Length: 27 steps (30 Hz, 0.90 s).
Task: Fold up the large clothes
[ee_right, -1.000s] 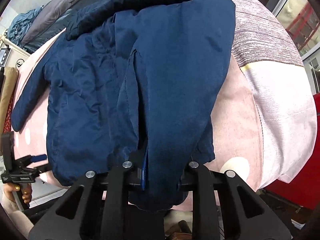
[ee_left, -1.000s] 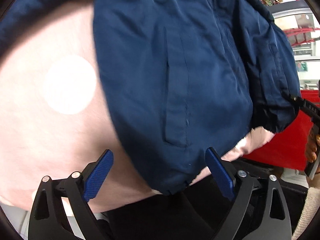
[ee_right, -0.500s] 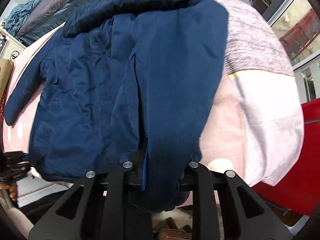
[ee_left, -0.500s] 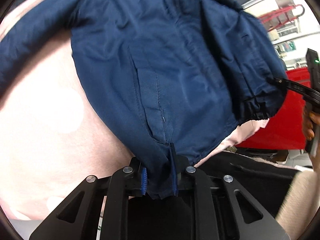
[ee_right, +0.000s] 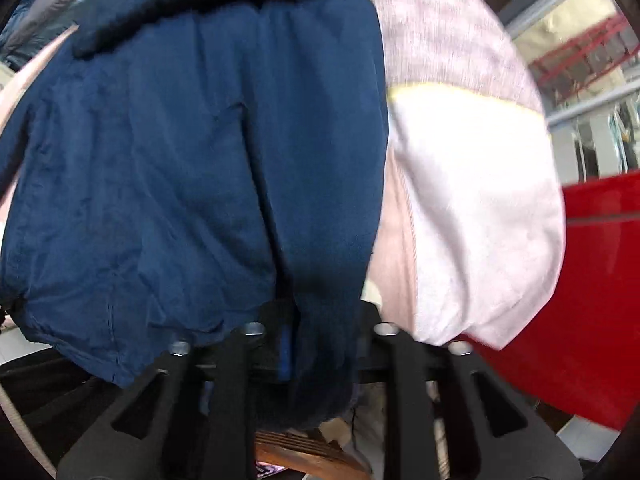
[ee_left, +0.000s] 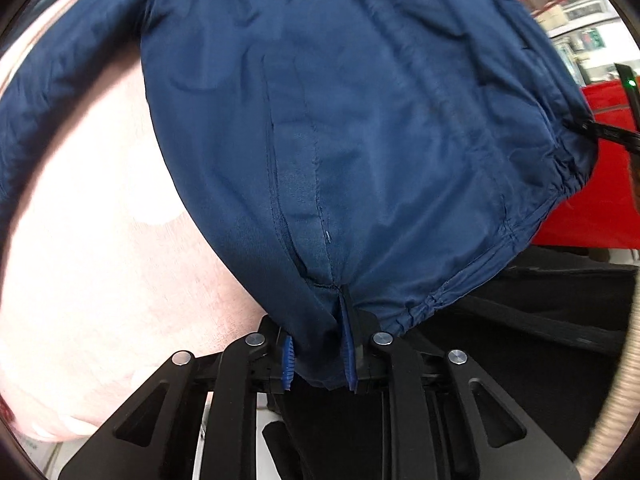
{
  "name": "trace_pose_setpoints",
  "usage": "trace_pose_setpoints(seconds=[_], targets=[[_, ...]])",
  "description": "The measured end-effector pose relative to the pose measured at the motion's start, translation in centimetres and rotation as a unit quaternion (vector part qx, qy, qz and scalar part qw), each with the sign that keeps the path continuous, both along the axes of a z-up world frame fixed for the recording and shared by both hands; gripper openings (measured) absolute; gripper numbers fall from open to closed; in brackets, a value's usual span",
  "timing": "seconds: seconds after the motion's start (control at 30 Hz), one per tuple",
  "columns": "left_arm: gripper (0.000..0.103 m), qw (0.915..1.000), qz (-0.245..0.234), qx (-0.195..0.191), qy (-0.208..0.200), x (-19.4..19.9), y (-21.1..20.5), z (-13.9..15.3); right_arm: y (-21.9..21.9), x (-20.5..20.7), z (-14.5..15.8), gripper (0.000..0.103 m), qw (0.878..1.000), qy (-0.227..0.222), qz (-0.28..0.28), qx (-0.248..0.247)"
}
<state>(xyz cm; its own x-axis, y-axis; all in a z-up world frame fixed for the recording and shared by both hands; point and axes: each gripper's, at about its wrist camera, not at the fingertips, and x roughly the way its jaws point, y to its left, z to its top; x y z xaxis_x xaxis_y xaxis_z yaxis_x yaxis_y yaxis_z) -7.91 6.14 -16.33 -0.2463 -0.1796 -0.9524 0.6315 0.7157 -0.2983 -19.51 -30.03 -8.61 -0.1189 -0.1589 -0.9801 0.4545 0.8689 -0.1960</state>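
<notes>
Both tongs are clamped on the navy jacket: the left tongs pinch its hem just below the pocket seam, and the right tongs bite a bunched fold at the near hem. It lies spread over the pink bedspread, its hem overhanging the bed's near edge, beside a red panel.

Work surface covered by a pink sheet with pale dots, plus a white panel. Red cabinet stands beside it. Daylit windows with red railings behind.
</notes>
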Motion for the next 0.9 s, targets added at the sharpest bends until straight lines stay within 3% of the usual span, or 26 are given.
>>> trace_pose_setpoints(seconds=[0.03,0.07,0.13,0.2,0.3,0.47,0.6,0.67,0.73,0.8,0.9], targets=[[0.026,0.9999,0.005,0.008,0.004,0.1,0.1,-0.6,-0.1,-0.1,-0.3,0.062,1.000,0.006,-0.004,-0.009],[0.028,0.9998,0.013,0.013,0.005,0.2,0.3,-0.8,-0.3,-0.2,-0.3,0.064,1.000,0.007,-0.006,-0.016],[0.043,0.9994,0.028,0.018,-0.004,0.5,1.1,-0.5,-0.4,-0.1,0.6,0.064,1.000,0.001,-0.003,-0.026],[0.054,0.9978,0.046,0.030,-0.037,1.4,2.0,1.0,0.3,0.9,2.2,0.068,0.997,0.006,0.022,-0.072],[0.058,0.9937,0.062,0.027,-0.090,3.2,2.8,4.3,2.3,3.5,4.9,0.074,0.988,-0.009,0.079,-0.134],[0.067,0.9869,0.062,-0.020,-0.147,5.1,0.3,8.2,6.7,8.1,7.7,0.076,0.976,-0.077,0.150,-0.139],[0.067,0.9874,0.031,-0.048,-0.147,4.0,-3.7,7.1,11.0,11.0,4.2,0.076,0.965,-0.071,0.245,-0.066],[0.067,0.9893,0.006,-0.047,-0.138,3.0,-4.1,5.6,12.2,10.8,1.6,0.076,0.959,-0.047,0.277,-0.031],[0.067,0.9898,-0.030,-0.029,-0.136,1.5,-5.0,3.8,12.6,9.9,-1.5,0.076,0.951,-0.004,0.306,-0.034],[0.067,0.9895,-0.058,-0.005,-0.133,0.3,-5.2,1.6,11.8,8.0,-3.6,0.076,0.949,0.032,0.310,-0.055],[0.067,0.9940,-0.040,0.024,-0.099,0.1,-3.5,-1.4,7.4,5.5,-6.2,0.077,0.961,0.070,0.263,-0.041]])
